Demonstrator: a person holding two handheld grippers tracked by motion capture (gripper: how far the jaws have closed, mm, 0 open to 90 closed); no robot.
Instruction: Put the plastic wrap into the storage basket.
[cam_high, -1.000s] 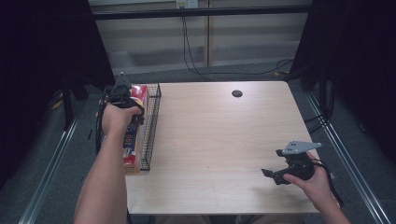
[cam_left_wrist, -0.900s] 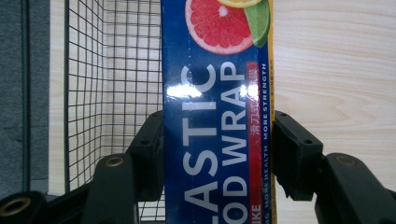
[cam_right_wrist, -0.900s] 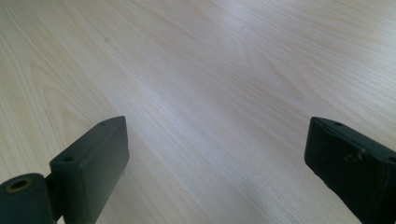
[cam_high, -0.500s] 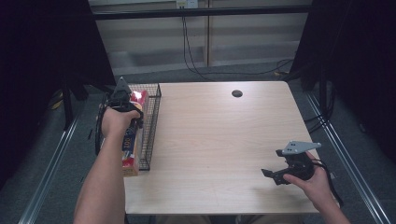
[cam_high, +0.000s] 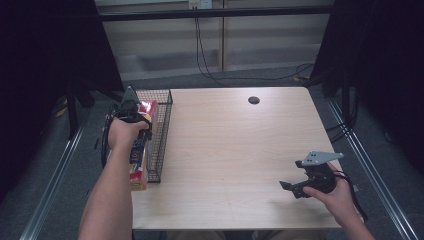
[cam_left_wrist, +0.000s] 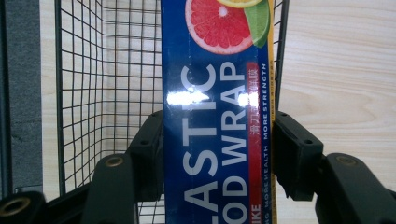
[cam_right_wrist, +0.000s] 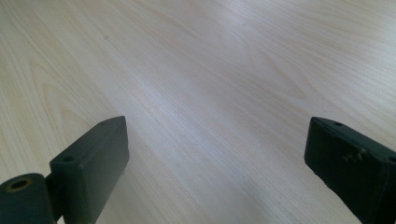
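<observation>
Left gripper (cam_high: 131, 107): I am holding it at the tabletop's left edge, its fingers (cam_left_wrist: 148, 140) closed on both long sides of the plastic wrap box (cam_left_wrist: 217, 112)
Plastic wrap box: I am keeping it lengthwise over the wire basket (cam_high: 161, 125), its red far end (cam_high: 147, 106) about level with the rim; the near end juts past the basket's near wall toward me; I cannot tell whether the box is touching the basket floor
Wire basket: it is standing along the left edge of the tabletop (cam_high: 230, 145); through the mesh in the left gripper view I am seeing no other contents
Right gripper (cam_high: 295, 186): I am resting it near the tabletop's front right corner, well apart from the basket, its fingers (cam_right_wrist: 91, 154) spread wide and holding nothing over bare wood
Progress: I am judging the grasp as done and the transfer as under way
Remaining: I am taking it that the box is not yet settled and not yet released
</observation>
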